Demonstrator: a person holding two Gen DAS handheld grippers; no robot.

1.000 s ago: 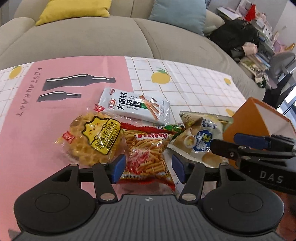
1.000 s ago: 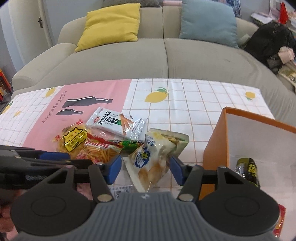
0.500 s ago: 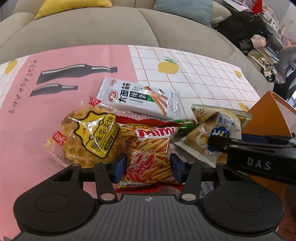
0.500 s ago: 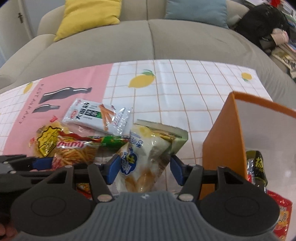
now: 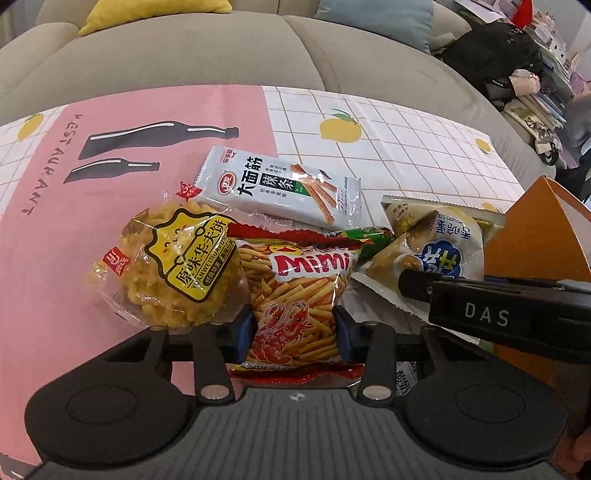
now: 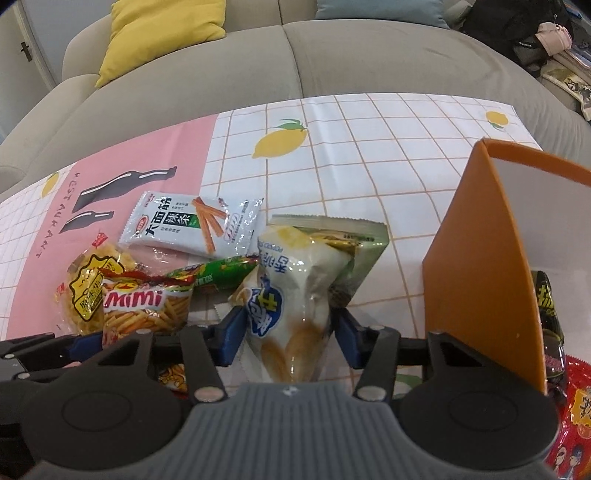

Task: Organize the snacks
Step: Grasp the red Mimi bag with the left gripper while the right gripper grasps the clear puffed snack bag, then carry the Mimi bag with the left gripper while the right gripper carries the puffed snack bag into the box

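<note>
A heap of snack packs lies on the tablecloth. My left gripper (image 5: pixel 295 334) straddles the red Mimi fries bag (image 5: pixel 303 295), its blue pads touching the bag's sides. To its left lies a yellow waffle pack (image 5: pixel 177 269), behind it a white spicy-strip pack (image 5: pixel 280 188). My right gripper (image 6: pixel 286 334) is open around a white and blue chip bag (image 6: pixel 291 295), which also shows in the left wrist view (image 5: pixel 439 243). An orange box (image 6: pixel 480 273) stands to the right with a dark pack (image 6: pixel 550 317) and a red pack (image 6: pixel 576 413) inside.
A green pack (image 6: pixel 218 277) lies under the pile, and a pale green pack (image 6: pixel 354 251) under the chip bag. A grey sofa (image 6: pixel 295 62) with a yellow cushion (image 6: pixel 162 33) runs behind the table. Clutter and a black bag (image 5: pixel 498 55) sit at the far right.
Both grippers have moved forward and down onto the pile. The left jaws have narrowed onto the Mimi bag. The right jaws now flank the chip bag.
</note>
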